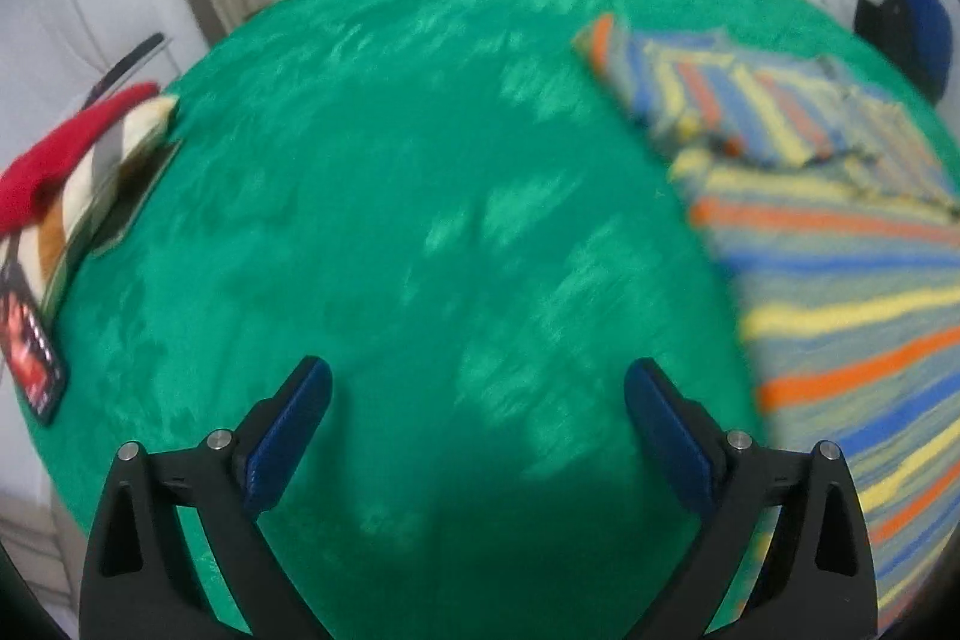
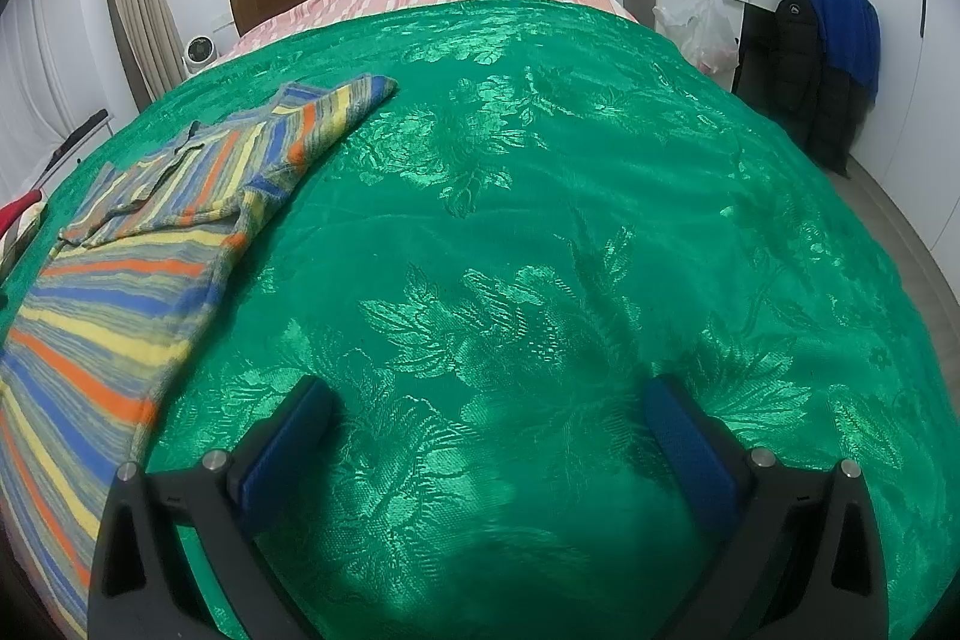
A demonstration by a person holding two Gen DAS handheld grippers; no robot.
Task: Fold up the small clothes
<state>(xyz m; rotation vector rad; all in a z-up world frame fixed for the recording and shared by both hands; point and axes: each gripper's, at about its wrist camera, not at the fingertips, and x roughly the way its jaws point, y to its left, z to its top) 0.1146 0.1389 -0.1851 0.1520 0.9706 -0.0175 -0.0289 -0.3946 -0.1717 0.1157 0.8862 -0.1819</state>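
While your left gripper hangs over bare green bedspread with its jaws spread wide and nothing between them, the striped shirt lies along the right edge of that blurred view. Your right gripper is also released and empty; in its view the shirt fills the lower left, one sleeve reaching toward the upper centre.

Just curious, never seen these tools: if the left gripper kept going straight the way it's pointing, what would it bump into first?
Most likely the bare green bedspread. The left gripper is open with nothing between its fingers; the striped garment lies off to its right.
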